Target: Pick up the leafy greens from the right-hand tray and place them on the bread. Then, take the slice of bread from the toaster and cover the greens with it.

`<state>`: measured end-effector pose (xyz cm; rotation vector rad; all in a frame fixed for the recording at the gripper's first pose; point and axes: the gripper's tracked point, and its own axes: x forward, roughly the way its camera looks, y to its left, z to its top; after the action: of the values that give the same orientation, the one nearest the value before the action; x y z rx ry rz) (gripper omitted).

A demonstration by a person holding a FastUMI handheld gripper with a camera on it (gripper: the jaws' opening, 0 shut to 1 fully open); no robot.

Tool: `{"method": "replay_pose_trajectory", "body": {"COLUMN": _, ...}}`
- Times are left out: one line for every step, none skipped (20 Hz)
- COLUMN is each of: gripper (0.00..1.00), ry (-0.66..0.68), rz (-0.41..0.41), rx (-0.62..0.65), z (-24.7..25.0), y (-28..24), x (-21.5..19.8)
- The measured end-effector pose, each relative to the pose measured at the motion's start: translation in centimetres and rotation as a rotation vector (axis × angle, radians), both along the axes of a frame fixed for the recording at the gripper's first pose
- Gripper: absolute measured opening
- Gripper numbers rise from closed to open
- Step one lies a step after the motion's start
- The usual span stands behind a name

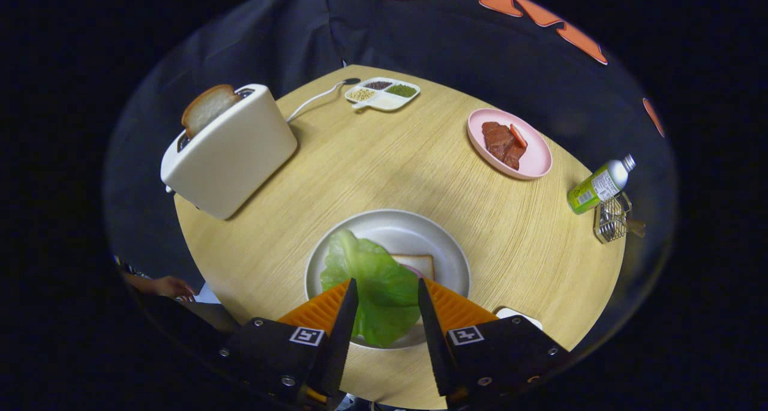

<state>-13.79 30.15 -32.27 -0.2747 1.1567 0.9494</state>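
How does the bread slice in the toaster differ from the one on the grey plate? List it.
The toaster slice stands upright in the toaster slot; the plate slice lies flat on the grey plate. The toaster slice is uncovered; the plate slice is mostly under the lettuce leaf. Both are pale bread. The open gripper hovers above the leaf.

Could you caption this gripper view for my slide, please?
Open gripper above leafy greens lying on plated bread; second slice waits in toaster.
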Motion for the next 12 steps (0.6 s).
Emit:
{"method": "replay_pose_trajectory", "body": {"gripper": 0.66, "ry": 0.000, "rz": -0.008, "rx": 0.018, "z": 1.3, "y": 0.6, "x": 0.1}}
{"method": "replay_pose_trajectory", "body": {"gripper": 0.68, "ry": -0.004, "rz": -0.014, "rx": 0.038, "z": 2.5, "y": 1.3, "x": 0.4}}
{"method": "replay_pose_trajectory", "body": {"gripper": 0.75, "ry": -0.009, "rz": -0.021, "rx": 0.059, "z": 3.7, "y": 2.3, "x": 0.5}}
{"method": "replay_pose_trajectory", "body": {"gripper": 0.78, "ry": -0.010, "rz": -0.029, "rx": 0.075, "z": 4.7, "y": 3.1, "x": 0.8}}
{"method": "replay_pose_trajectory", "body": {"gripper": 0.83, "ry": -0.010, "rz": -0.043, "rx": 0.092, "z": 5.8, "y": 3.9, "x": 0.9}}
{"method": "replay_pose_trajectory", "body": {"gripper": 0.84, "ry": -0.005, "rz": -0.056, "rx": 0.112, "z": 6.8, "y": 4.7, "x": 1.1}}
{"method": "replay_pose_trajectory", "body": {"gripper": 0.87, "ry": -0.001, "rz": -0.071, "rx": 0.129, "z": 7.9, "y": 5.7, "x": 1.1}}
{"method": "replay_pose_trajectory", "body": {"gripper": 0.87, "ry": 0.006, "rz": -0.088, "rx": 0.145, "z": 9.0, "y": 6.7, "x": 1.2}}
{"method": "replay_pose_trajectory", "body": {"gripper": 0.88, "ry": 0.016, "rz": -0.106, "rx": 0.157, "z": 10.1, "y": 7.6, "x": 1.4}}
{"method": "replay_pose_trajectory", "body": {"gripper": 0.88, "ry": 0.030, "rz": -0.127, "rx": 0.164, "z": 11.0, "y": 8.6, "x": 1.6}}
{"method": "replay_pose_trajectory", "body": {"gripper": 0.88, "ry": 0.048, "rz": -0.142, "rx": 0.175, "z": 11.9, "y": 9.8, "x": 1.5}}
{"method": "replay_pose_trajectory", "body": {"gripper": 0.88, "ry": 0.059, "rz": -0.145, "rx": 0.175, "z": 12.6, "y": 10.9, "x": 1.6}}
